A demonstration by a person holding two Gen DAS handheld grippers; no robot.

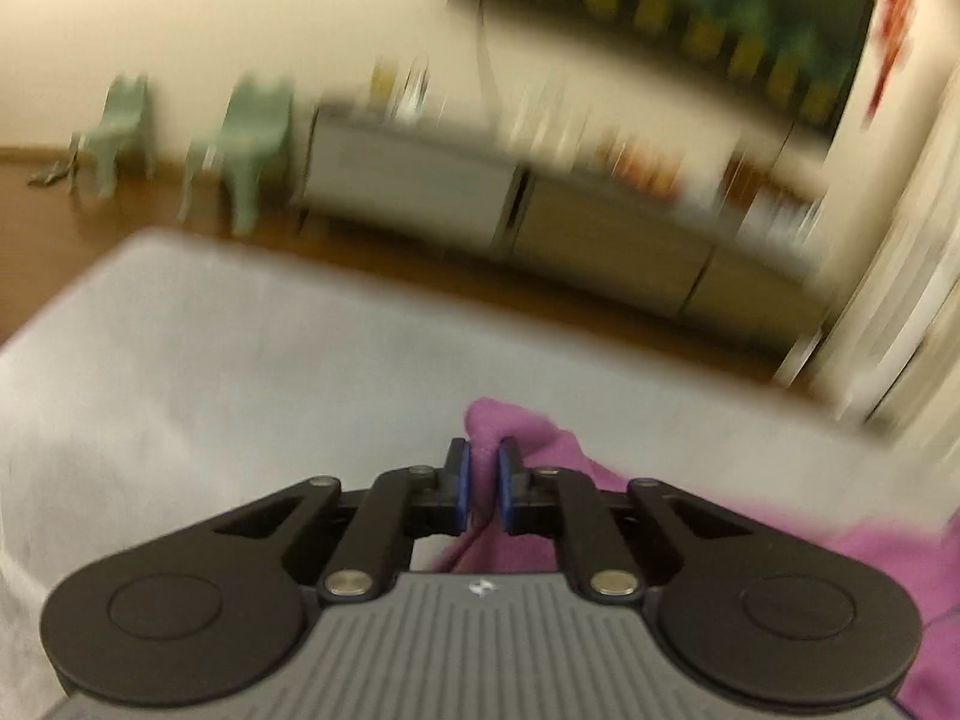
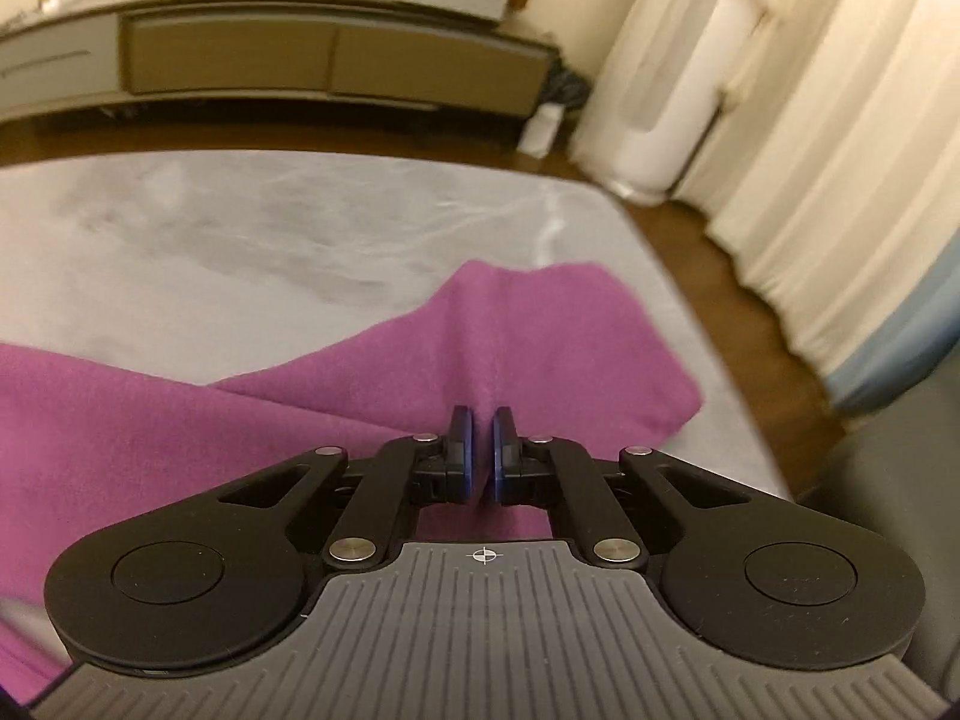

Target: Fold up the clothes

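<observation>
Plain purple garment (image 2: 540,330), grey surface (image 2: 240,228)

Your left view is smeared: the cabinet (image 1: 600,222), the clutter (image 1: 630,156) on top of it, the wall picture (image 1: 660,12) and the two green chairs (image 1: 180,126) are all too blurred for you to make out detail. The purple cloth (image 1: 870,558) runs off that view's right edge and under the left gripper (image 1: 482,489), so you cannot see how much of it sits between the pads. In your right view the cloth (image 2: 150,420) is cut off at the left edge and hidden beneath the right gripper (image 2: 482,456), and the curtain (image 2: 840,150) is soft and cut by the frame.
</observation>
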